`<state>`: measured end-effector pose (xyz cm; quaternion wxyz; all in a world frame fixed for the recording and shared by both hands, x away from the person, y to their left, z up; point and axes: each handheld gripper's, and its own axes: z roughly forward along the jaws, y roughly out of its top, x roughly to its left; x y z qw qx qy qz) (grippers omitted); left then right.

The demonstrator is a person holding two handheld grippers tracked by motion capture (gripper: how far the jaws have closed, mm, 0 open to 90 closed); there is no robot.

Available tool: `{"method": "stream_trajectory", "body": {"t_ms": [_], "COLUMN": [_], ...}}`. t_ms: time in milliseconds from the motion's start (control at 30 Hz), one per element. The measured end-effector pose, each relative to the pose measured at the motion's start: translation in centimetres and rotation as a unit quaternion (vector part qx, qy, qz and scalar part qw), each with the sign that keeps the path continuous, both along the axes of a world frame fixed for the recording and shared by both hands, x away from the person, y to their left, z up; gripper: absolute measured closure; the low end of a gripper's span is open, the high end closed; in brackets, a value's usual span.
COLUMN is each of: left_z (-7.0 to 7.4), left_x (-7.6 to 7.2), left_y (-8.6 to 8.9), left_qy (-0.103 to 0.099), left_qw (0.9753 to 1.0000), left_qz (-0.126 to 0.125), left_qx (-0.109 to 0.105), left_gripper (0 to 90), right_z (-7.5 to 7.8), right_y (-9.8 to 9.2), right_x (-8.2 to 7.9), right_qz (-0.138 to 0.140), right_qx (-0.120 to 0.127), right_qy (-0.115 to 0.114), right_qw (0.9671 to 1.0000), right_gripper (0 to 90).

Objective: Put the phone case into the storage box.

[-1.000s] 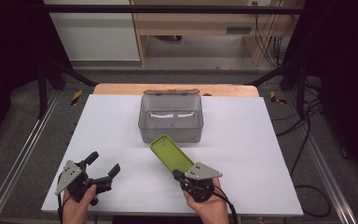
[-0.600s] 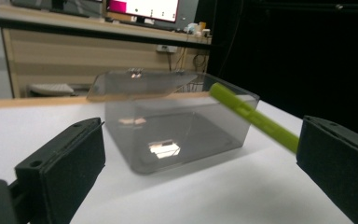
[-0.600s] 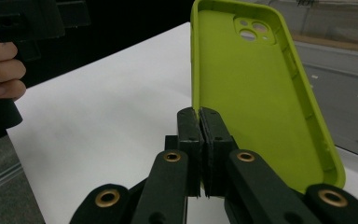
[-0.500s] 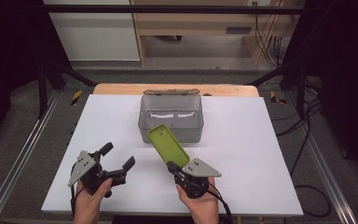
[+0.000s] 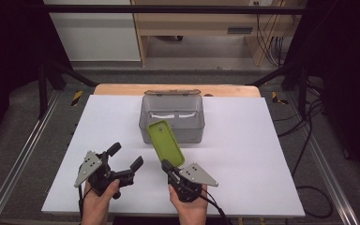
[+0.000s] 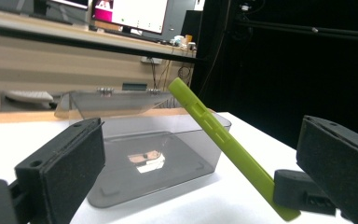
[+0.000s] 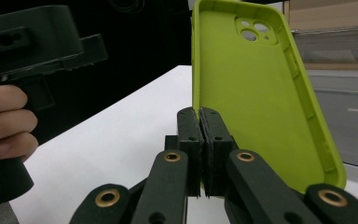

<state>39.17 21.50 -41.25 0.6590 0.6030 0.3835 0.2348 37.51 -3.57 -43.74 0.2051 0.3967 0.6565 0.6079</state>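
Right gripper, jaws pinching the lower edge of a green phone case, has lifted it closer to the grey bin on the desk, while the left gripper, jaws spread, has swung in beside it, likely to assist.

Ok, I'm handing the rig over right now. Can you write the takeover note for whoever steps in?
Right gripper: shut on the bottom edge of the green phone case, holding it tilted up off the table.
Left gripper: open, empty, beside the case.
Grey box: at the middle-back of the white table, lid open, apparently nothing in it.
Done: case picked up.
Left: probably a handover to the left gripper or a drop into the box; the case is in neither yet.
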Motion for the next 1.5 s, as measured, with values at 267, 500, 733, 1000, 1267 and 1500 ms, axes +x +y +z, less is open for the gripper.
{"method": "stream_trajectory", "body": {"t_ms": [267, 500, 733, 1000, 1267, 1500], "left_z": [-0.8, -1.5, -1.7, -2.3, -2.8, -3.2], "left_x": [0.0, -0.1, -0.2, 0.0, 0.2, 0.4], "left_y": [-0.5, -1.0, -1.0, -0.5, -0.5, -0.2], "left_qy": [0.025, 0.038, 0.048, 0.084, 0.110, 0.130], "left_qw": [0.9994, 0.9982, 0.9967, 0.9924, 0.9877, 0.9821], "left_qz": [0.002, 0.003, -0.003, -0.008, -0.019, -0.025], "left_qx": [-0.024, -0.046, -0.065, -0.090, -0.109, -0.134], "left_gripper": [1.1, 2.0, 10.6, 33.7, 45.0, 52.5], "right_z": [-0.7, -0.9, -1.1, -1.4, -1.4, -1.5], "right_y": [1.1, 2.0, 2.6, 3.7, 4.1, 4.4], "right_x": [-0.3, -0.8, -1.0, -1.6, -1.8, -1.8], "right_qz": [0.002, 0.008, 0.015, 0.024, 0.028, 0.033], "right_qx": [0.010, 0.017, 0.017, -0.003, -0.003, -0.007], "right_qy": [0.003, -0.005, -0.006, -0.018, -0.022, -0.024], "right_qw": [0.9999, 0.9998, 0.9997, 0.9995, 0.9994, 0.9991], "right_gripper": [87.9, 87.9, 87.9, 87.9, 87.9, 87.9]}}
